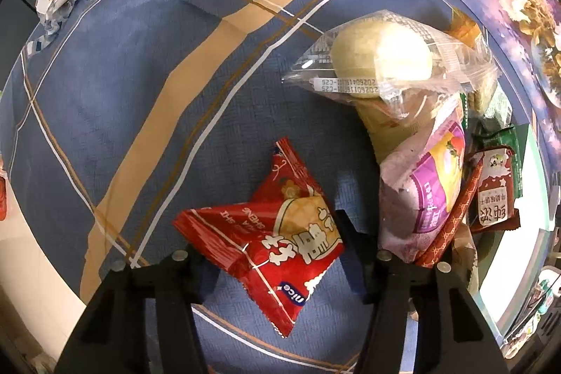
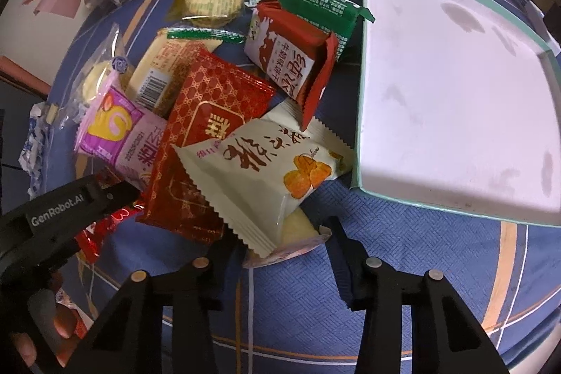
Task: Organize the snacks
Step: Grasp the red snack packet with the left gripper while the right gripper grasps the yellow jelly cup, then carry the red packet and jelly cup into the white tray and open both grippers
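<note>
I am holding my left gripper (image 1: 277, 255) with its jaws spread wide around a red snack packet (image 1: 277, 233) that is lying flat on the blue plaid tablecloth (image 1: 140, 65), the packet sitting between the fingers and just beside the heap of snacks. My right gripper (image 2: 277, 251) is likewise gaping open over the near edge of that heap, where a cream packet printed with orange fruit (image 2: 266, 177) is resting on a dark red patterned packet (image 2: 207, 128), and the teal-rimmed white box (image 2: 364, 114) is sitting just beside them with nothing in it.
</note>
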The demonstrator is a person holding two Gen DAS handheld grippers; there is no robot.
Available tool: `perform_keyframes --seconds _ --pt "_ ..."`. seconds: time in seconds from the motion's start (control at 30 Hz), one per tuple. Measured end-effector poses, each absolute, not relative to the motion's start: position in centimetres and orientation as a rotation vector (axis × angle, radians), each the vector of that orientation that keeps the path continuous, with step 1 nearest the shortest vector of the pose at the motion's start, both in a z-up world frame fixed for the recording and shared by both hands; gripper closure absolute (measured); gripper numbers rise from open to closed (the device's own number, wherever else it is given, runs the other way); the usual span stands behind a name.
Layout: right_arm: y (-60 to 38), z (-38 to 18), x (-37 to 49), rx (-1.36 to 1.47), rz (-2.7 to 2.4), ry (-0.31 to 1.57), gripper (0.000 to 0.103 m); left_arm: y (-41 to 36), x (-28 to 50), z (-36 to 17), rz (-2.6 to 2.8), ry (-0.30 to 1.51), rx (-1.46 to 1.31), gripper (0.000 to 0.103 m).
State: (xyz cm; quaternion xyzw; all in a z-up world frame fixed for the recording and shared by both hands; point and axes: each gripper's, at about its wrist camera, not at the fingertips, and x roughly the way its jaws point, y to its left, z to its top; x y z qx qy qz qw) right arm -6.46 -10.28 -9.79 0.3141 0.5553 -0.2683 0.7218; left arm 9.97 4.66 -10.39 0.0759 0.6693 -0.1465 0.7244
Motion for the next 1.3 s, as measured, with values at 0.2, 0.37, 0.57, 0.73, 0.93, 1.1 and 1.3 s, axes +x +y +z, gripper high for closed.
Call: perform_keyframes --seconds 0.2,0.37,0.57,0.73,0.93,1.1,1.3 --pt "-9.5 -9.5 -6.7 0.723 -0.559 1.232 0.056 5.0 9.6 -9.2 -0.324 1.485 0.170 0.044" --pt "-8.8 -8.9 -6.9 0.757 -0.528 1.227 0.056 5.2 9.2 -7.8 -0.331 1.465 0.163 0.045" --pt "-7.5 -6.5 -7.3 0.772 -0.496 1.168 0.056 5.6 8.7 -5.3 -0.334 1.400 0.147 0.045" --pt "-6.6 -3.8 -7.6 0.768 -0.476 1.088 0.056 5.9 7.9 -3.0 -0.355 1.345 0.122 0.045" --pt "-7.2 -1.4 -8.2 0.748 -0.508 0.999 0.056 4.7 6.1 -0.4 -0.404 1.294 0.115 0.045" --pt "-11.0 -1.4 -10.7 0.781 -0.651 0.981 0.056 1.9 4.9 -0.4 -0.504 1.298 0.156 0.044" --pt "-15.9 -1.3 -13.8 0.835 -0.820 0.946 0.056 -3.5 1.9 0.9 -0.638 1.262 0.232 0.044"
